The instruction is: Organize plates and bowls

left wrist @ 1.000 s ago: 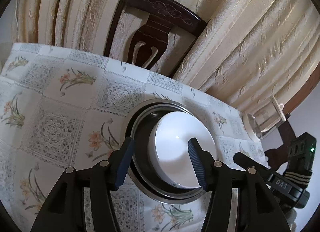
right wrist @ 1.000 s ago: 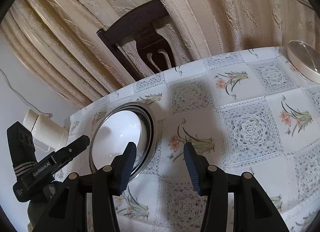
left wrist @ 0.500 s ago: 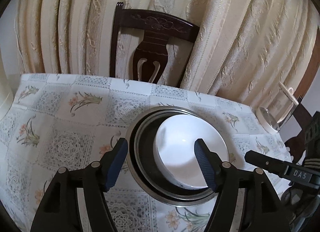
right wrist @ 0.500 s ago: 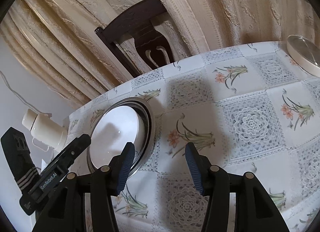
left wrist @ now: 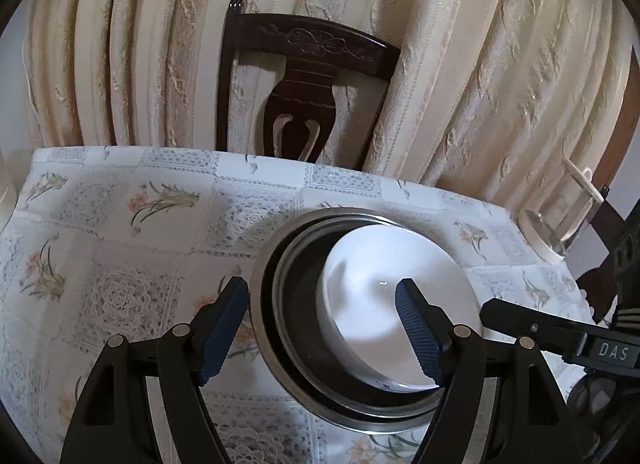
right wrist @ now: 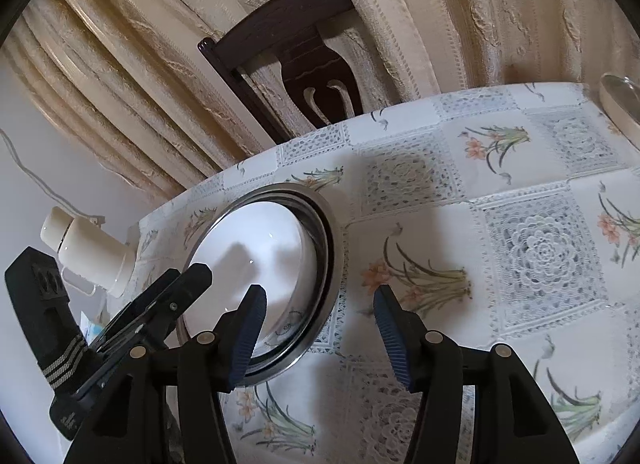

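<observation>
A white bowl (left wrist: 384, 296) sits nested inside a steel bowl (left wrist: 276, 328) on the floral tablecloth. My left gripper (left wrist: 320, 316) hovers open above the steel bowl's left side, holding nothing; its left finger is outside the rim, its right finger over the white bowl. In the right wrist view the white bowl (right wrist: 256, 260) and steel bowl (right wrist: 330, 248) lie at centre left. My right gripper (right wrist: 318, 324) is open and empty, just right of the steel rim. The other gripper shows at each view's edge.
A dark wooden chair (left wrist: 304, 88) stands behind the table against cream curtains. A glass dish (left wrist: 556, 224) sits at the table's right edge. A white bottle (right wrist: 86, 252) stands left of the table. Bare tablecloth (right wrist: 520, 224) stretches to the right.
The left view has levelled out and the left gripper has drawn slightly back from the bowls. The right gripper has shifted a little closer to the steel bowl's rim. Both stay open.
</observation>
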Demonstrator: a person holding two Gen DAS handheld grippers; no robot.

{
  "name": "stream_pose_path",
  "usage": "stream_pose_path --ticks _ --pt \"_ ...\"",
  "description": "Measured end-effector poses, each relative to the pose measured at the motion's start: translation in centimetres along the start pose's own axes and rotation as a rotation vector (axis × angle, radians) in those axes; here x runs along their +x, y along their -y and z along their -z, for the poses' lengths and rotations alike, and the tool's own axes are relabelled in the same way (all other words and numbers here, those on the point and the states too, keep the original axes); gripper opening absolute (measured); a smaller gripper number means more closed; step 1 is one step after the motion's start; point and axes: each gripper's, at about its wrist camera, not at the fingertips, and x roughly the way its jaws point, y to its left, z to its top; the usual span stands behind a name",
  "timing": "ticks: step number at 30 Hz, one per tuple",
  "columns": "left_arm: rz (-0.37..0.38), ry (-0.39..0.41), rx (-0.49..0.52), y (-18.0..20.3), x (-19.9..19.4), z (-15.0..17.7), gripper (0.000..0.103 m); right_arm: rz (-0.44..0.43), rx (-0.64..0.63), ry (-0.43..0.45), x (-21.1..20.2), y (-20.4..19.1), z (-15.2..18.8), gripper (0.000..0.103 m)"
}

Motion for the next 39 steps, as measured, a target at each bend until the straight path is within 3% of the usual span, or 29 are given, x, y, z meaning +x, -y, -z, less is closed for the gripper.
stream_pose_path --ticks 27,33,39 --pt "-0.07 -0.008 0.072 0.2 1.2 0.7 0.077 0.01 -0.019 -0.017 1.5 -0.4 0.1 0.06" --pt "0.041 -0.064 -0.005 -0.8 2.1 0.7 0.077 0.014 -0.028 -0.025 1.9 -0.6 0.0 0.06" --pt "0.127 -0.118 -0.115 -2.4 3.2 0.9 0.061 0.014 -0.041 -0.029 2.2 -1.0 0.0 0.06"
